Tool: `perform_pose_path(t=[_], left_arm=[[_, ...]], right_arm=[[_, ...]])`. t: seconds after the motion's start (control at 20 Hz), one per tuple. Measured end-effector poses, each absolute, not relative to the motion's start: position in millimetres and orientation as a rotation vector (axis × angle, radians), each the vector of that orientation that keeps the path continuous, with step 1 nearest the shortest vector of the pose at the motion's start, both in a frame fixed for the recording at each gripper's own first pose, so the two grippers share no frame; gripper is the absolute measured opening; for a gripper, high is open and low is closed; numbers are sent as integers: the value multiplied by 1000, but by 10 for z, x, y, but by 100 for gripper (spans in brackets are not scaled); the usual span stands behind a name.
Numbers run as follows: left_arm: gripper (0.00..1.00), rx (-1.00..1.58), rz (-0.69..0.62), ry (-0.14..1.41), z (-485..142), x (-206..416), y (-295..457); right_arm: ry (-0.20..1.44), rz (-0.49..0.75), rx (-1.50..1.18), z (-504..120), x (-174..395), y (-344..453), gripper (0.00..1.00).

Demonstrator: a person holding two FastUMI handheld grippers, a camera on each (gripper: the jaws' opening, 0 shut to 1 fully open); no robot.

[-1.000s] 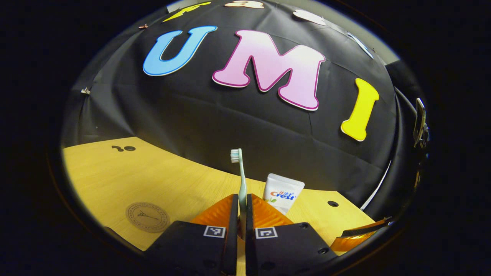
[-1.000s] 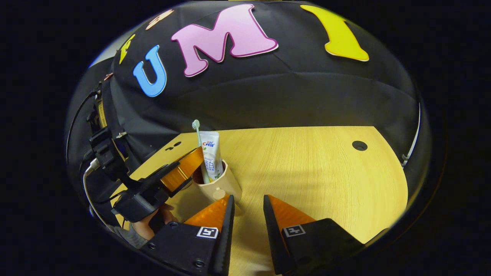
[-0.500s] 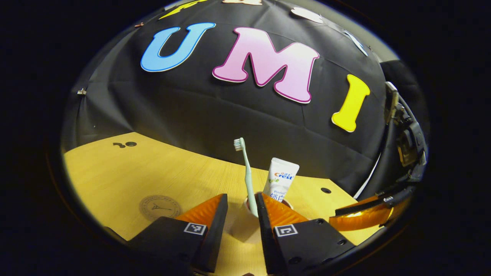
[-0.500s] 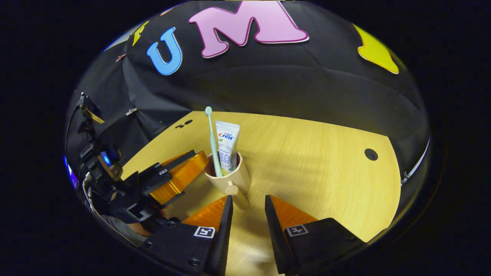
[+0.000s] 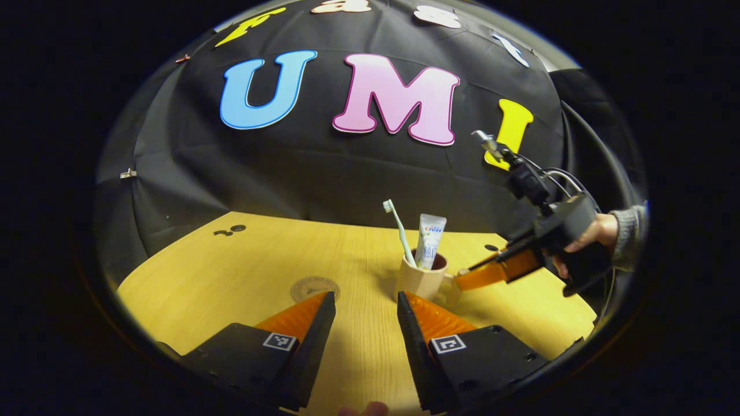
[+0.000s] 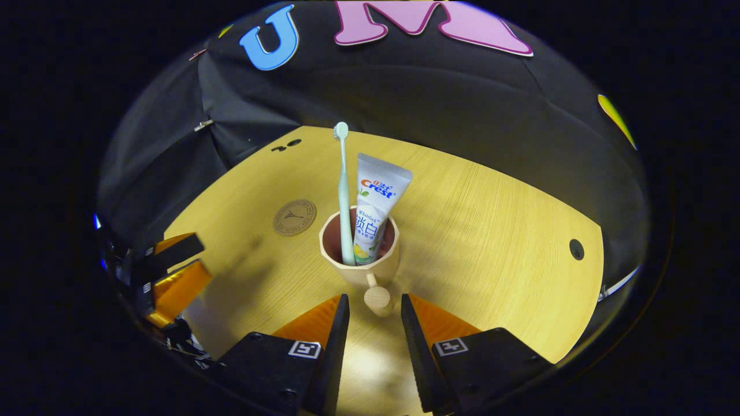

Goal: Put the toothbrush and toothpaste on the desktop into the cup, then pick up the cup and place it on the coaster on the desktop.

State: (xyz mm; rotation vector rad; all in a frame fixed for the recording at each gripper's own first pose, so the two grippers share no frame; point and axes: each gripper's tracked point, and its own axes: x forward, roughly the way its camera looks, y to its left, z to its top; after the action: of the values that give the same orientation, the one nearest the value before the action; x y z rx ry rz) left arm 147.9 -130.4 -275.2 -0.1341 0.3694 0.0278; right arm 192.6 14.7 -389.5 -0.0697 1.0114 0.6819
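A beige cup (image 6: 359, 267) stands upright on the desktop with a pale green toothbrush (image 6: 344, 190) and a white toothpaste tube (image 6: 374, 202) upright inside it. My right gripper (image 6: 374, 301) is open, its fingers either side of the cup's round handle knob (image 6: 377, 299) without touching it. My left gripper (image 5: 364, 303) is open and holds nothing, a short way back from the cup (image 5: 420, 282). The round brown coaster (image 5: 314, 286) lies left of the cup. In the left gripper view the right gripper (image 5: 461, 281) reaches the cup from the right. The left gripper (image 6: 203, 257) sits at the far left of the right gripper view.
The wooden desktop (image 6: 491, 231) has a cable hole (image 6: 576, 249) at the right and small holes (image 6: 286, 144) at the back left. The coaster (image 6: 295, 216) lies behind and left of the cup. A hand in a grey sleeve (image 5: 627, 242) holds the right gripper.
My left gripper let go of the toothbrush, which now stands in the cup, opened and drew back. My right gripper moved in until its fingers flank the cup's handle.
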Motion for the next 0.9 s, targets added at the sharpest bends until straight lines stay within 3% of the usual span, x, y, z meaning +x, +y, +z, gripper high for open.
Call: perform_pose_path(t=[0.25, 0.55, 0.6, 0.7, 0.9], left_arm=[[71, -117, 35, 460, -2878, 904, -1216], [71, -144, 61, 486, -2918, 722, -1155], [71, -146, 58, 484, -2914, 726, -1144], [71, -149, 53, 484, -2908, 731, -1121], [71, -154, 36, 486, -2917, 715, -1056]], right_arm=[[1070, 701, -124, -4082, 2027, 282, 56], [1109, 722, -191, -4143, 2052, 376, 55], [1109, 719, -197, -4133, 2052, 386, 46], [1125, 713, -197, -4149, 2008, 413, 42], [1142, 681, -230, -4192, 1979, 409, 20]])
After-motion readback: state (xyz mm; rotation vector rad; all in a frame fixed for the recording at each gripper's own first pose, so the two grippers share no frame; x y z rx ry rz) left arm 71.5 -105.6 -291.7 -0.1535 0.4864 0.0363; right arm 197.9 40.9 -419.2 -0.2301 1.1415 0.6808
